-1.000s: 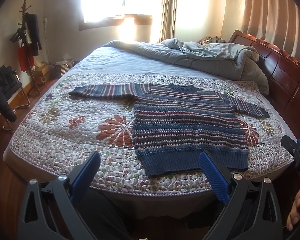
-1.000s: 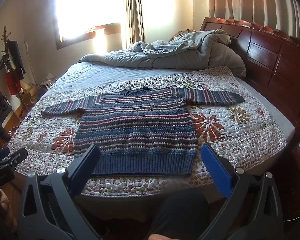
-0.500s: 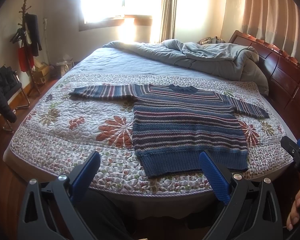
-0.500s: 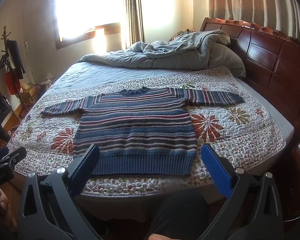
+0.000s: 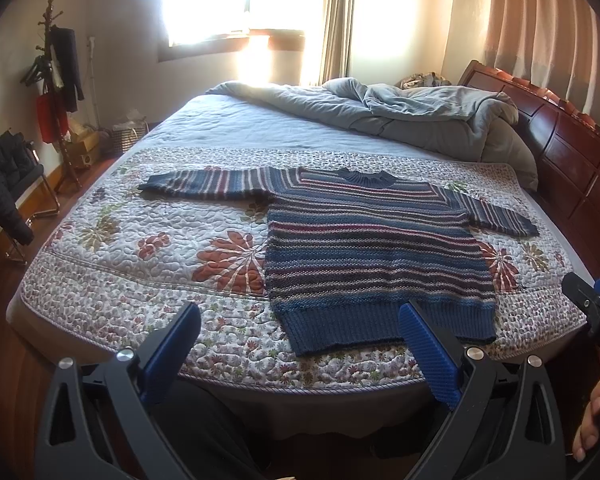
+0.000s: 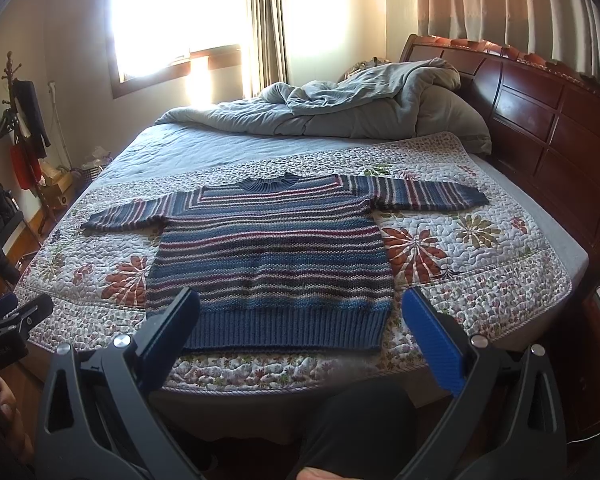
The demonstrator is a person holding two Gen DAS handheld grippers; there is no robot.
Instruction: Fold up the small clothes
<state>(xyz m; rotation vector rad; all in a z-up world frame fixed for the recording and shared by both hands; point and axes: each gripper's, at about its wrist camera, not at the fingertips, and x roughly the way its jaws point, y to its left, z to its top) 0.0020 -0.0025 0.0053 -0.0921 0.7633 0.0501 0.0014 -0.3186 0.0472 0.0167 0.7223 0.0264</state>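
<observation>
Both grippers are spread wide w/ nothing between the blue pads. The left gripper (image 5: 298,350) hangs just off the near edge of the bed, short of the sweater's hem, its right pad lined up w/ the hem's right half from that cam. The right gripper (image 6: 300,334) is about the same deal, fingers splayed, one blue pad in front of the hem's left part and the other just past the hem's right corner, not touching any fabric afaict. The sweater (image 5: 374,254) is a chunky knit pullover, laid flat, front or back up I can't tell, w/ both sleeves stretched straight out to the sides. Body is horizontal stripes: mid blue, navy, dark red/maroon, thin cream lines, plus a solid blue ribbed band at the hem and a dark blue ribbed round collar. Sleeve stripes run the other way, across the arm. Hem points toward the grippers, collar away from them. It's lying on the floral quilt (image 5: 148,280), white-ish w/ rust-red flowers and a small-print border, which covers the near part of the bed. Beyond the sweater's collar there's a plain grey-blue sheet, then a bunched-up grey duvet (image 5: 416,118) against the dark wood headboard (image 6: 540,120). Way left of the sweater, off the bed, a coat rack (image 5: 56,76) w/ dark clothes and a red bag. Bright window behind the duvet.
</observation>
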